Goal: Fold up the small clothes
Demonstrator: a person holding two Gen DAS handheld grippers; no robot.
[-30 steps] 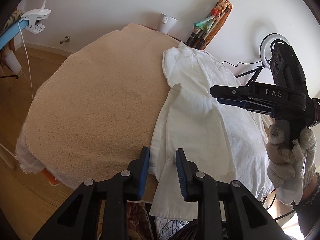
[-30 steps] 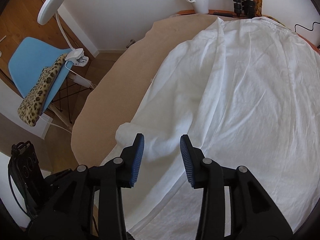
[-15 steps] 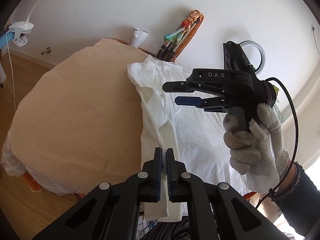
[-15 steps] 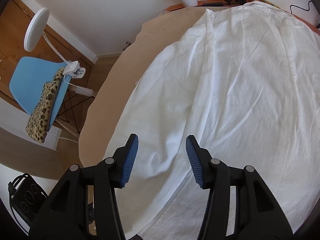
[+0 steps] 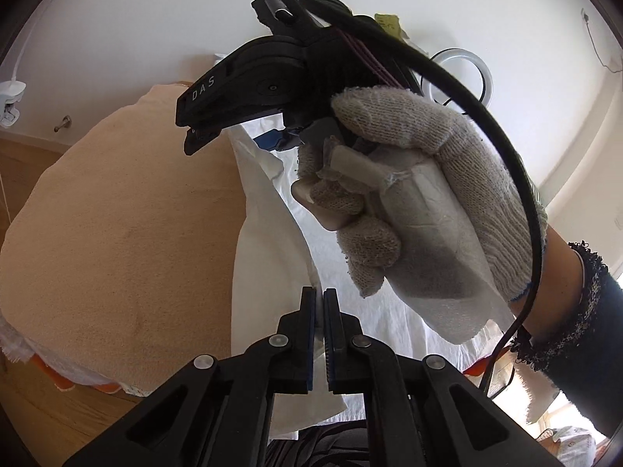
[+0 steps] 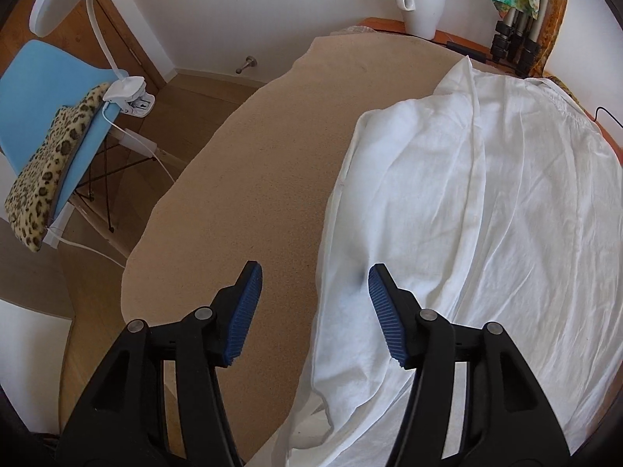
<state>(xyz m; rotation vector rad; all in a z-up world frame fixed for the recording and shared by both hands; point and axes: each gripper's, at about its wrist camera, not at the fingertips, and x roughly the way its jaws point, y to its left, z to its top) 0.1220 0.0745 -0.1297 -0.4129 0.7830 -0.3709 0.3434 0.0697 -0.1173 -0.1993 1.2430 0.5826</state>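
Note:
A white garment [image 6: 486,202] lies spread on the right half of a table covered with a tan cloth [image 6: 249,179]. Its left edge is folded over into a thick band [image 5: 268,241]. My left gripper [image 5: 319,303] is shut on the near edge of that band. My right gripper [image 6: 313,292] is open wide and empty, hovering over the garment's left edge, its right fingertip [image 6: 375,276] close to the fabric. In the left wrist view the right gripper [image 5: 196,134] and the gloved hand [image 5: 420,194] holding it fill the upper middle.
A white mug [image 6: 420,7] and tripod legs [image 6: 514,43] stand at the table's far edge by the wall. A blue chair [image 6: 43,116] with a leopard cushion and a clip lamp [image 6: 128,93] stands left of the table. The right gripper's black cable [image 5: 506,148] loops over the garment.
My left gripper closed on the garment's near left edge. The right gripper swung left across the garment to its left edge, opening wider, and now sits close before the left camera.

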